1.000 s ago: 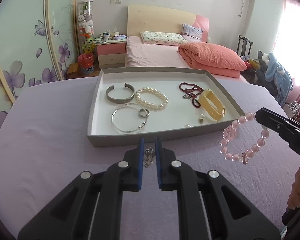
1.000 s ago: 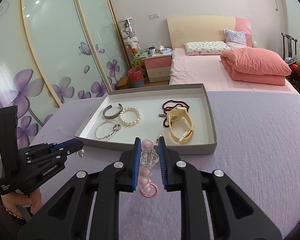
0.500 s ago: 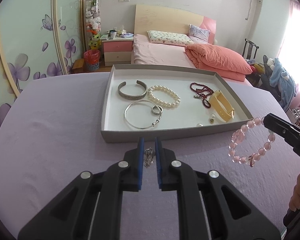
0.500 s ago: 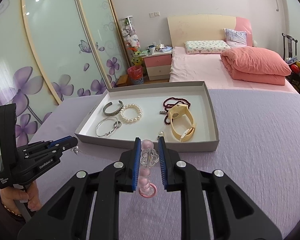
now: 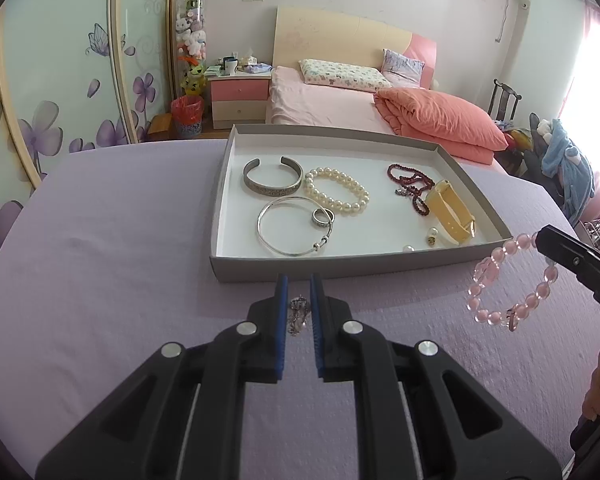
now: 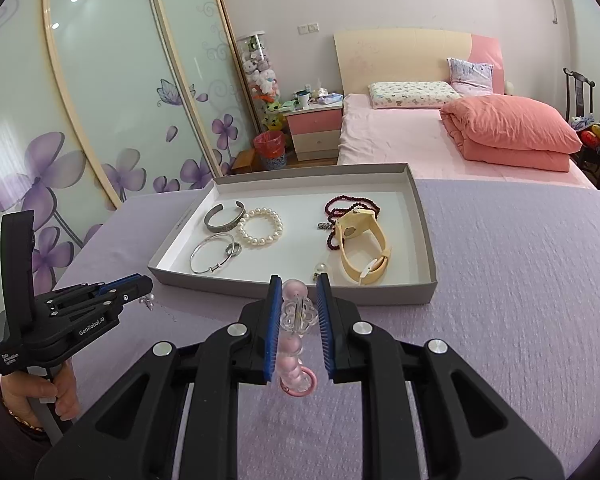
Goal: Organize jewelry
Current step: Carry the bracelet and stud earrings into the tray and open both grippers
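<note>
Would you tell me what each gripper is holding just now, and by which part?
The right gripper pinches the pink bead bracelet at its clear flower-shaped bead. The left gripper pinches a small silvery pearl piece; which part is unclear.

Glossy pearl bracelet (image 5: 337, 196) and polished metal bangle (image 5: 294, 231) lie in a matt cardboard tray (image 5: 380, 269) on textured lilac cloth (image 5: 112, 280).

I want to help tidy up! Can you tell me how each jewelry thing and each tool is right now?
Left tool: shut on small silver piece.
Right tool: shut on pink bead bracelet, hanging in the air.
Tray: open, on the purple cloth.
Silver cuff: lying in tray.
Pearl bracelet: lying in tray.
Yellow watch: in tray, on its side.
</note>
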